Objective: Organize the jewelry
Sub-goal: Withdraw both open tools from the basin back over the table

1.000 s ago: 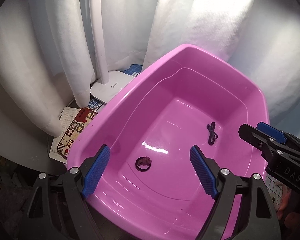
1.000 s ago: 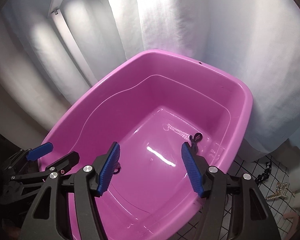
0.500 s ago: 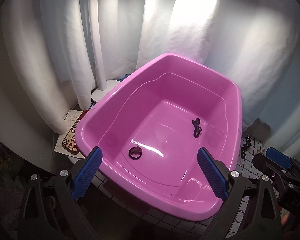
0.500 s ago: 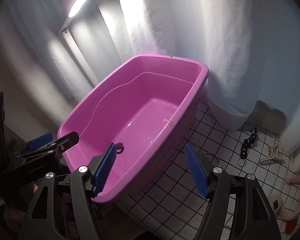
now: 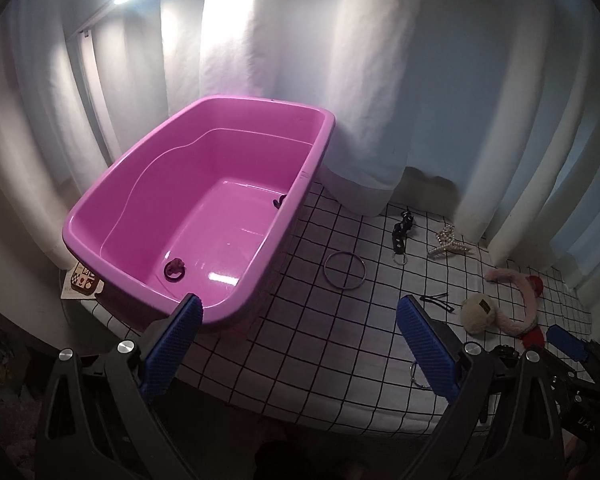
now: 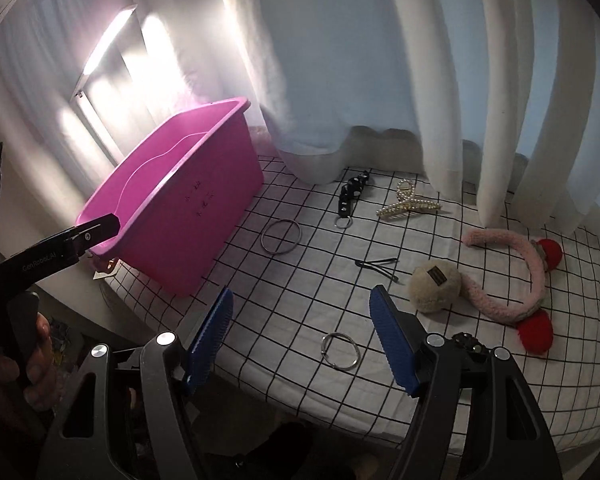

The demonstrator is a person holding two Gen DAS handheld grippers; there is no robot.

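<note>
The pink tub [image 5: 112, 216] stands at the left end of a checked cloth [image 6: 300, 280], and everything else is placed from it. Inside the tub, a dark ring [image 5: 175, 269] lies on the floor by the near wall, and a dark cord [image 5: 279, 201] shows at the right wall, partly hidden by the rim. Just right of the tub a bangle [image 6: 281, 237] lies flat on the cloth; further right sit a black strap [image 6: 350, 196] and a pearl claw clip [image 6: 407, 203]. Toward the front from these are two hairpins [image 6: 378, 266], a cream pompom [image 6: 434, 286] and a pink fuzzy headband [image 6: 516, 280] with red ends. A small steel ring [image 6: 341, 350] lies on the cloth well away from the tub, near the front edge. The left gripper [image 5: 298, 344] hangs over the tub's near right corner with its blue pads spread wide, holding nothing. The right gripper [image 6: 302, 340] hovers over the steel ring, its pads also spread and empty.
</note>
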